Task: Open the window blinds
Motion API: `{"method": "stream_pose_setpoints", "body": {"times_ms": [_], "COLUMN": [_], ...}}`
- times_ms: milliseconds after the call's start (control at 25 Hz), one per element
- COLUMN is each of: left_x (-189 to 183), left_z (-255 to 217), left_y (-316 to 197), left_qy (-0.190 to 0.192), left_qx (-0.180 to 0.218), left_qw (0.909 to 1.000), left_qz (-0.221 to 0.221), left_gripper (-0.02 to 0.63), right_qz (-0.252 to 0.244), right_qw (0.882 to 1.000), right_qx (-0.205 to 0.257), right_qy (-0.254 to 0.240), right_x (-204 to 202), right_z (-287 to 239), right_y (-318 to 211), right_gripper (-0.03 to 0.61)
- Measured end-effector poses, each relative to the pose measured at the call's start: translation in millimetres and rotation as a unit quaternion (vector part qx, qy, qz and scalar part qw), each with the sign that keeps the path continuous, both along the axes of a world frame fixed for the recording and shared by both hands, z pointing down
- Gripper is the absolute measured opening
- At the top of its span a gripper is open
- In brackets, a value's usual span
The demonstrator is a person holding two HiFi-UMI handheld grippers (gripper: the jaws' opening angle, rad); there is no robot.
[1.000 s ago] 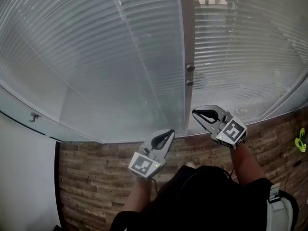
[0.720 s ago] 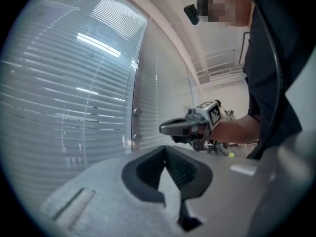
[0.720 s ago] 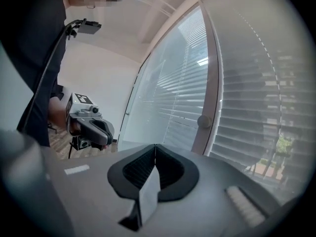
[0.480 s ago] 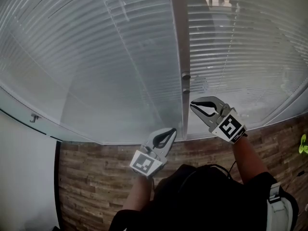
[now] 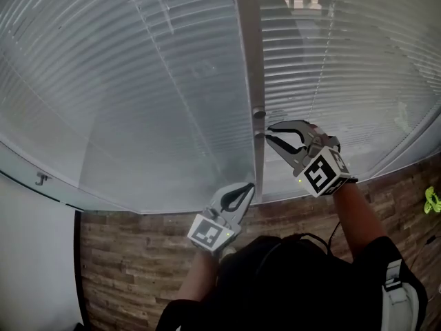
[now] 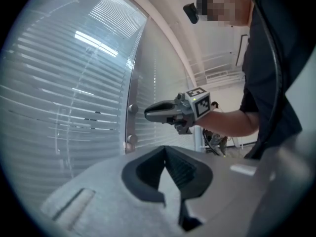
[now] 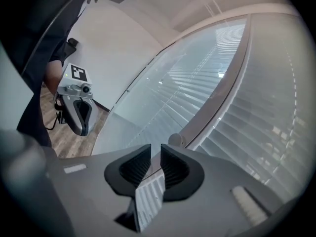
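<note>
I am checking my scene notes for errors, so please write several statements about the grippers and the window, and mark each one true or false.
1. The right gripper grips a knob. False: its jaws stand slightly apart and have just been opening, with nothing between them; the knob lies just ahead.
2. The left gripper's jaws are wide open. False: their tips are together.
3. Two knobs sit on the vertical frame between the panes. True.
4. In the head view the left gripper is lower than the right one. True.
5. The floor is carpeted. False: it shows wood-look planks.
</note>
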State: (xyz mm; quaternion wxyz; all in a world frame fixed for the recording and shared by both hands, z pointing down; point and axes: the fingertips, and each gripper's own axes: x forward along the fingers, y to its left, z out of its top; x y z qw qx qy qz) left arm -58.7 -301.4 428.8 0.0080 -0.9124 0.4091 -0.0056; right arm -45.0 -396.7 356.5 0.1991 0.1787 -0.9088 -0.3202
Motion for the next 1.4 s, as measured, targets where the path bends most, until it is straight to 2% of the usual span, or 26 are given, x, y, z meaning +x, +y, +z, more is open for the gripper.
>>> {"method": "stream_pose_setpoints", "body": {"times_ms": [280, 480, 680, 960, 1160, 1400], "left_x": [-10.1, -29.7, -49.5, -64.2, -73.7, -86.0], "left_z": [-1.8, -1.5, 4.3, 2.7, 2.0, 1.2], "left_y": [-4.6, -1.6, 3.2, 10.9, 14.6, 11.3], "left_qy": [0.000, 0.004, 0.008, 0.011, 0.012, 0.016], "left_qx": [0.002, -0.006, -0.014, -0.016, -0.018, -0.018], "left_qw": [0.9987, 0.9968, 0.9950, 0.9918, 0.9900, 0.9900], "left_qz": [0.051, 0.079, 0.099, 0.126, 0.139, 0.139], "left_gripper": [0.005, 0.005, 0.005, 0.005, 0.005, 0.005], "right_qz": [0.084, 0.158, 0.220, 0.264, 0.281, 0.299], "right_qw": [0.994, 0.975, 0.959, 0.942, 0.929, 0.927], "right_qx": [0.066, 0.126, 0.149, 0.168, 0.184, 0.186], "right_qy": [0.037, 0.089, 0.103, 0.120, 0.155, 0.131], "right_x": [-9.7, -20.7, -24.7, -25.6, -25.6, -25.7], "right_z": [-12.6, -12.0, -11.1, -19.5, -13.5, -14.0], "right_y": [-20.6, -38.1, -44.7, -46.2, -48.4, -50.2], "right_gripper": [0.111, 0.170, 0.204, 0.203, 0.135, 0.130]}}
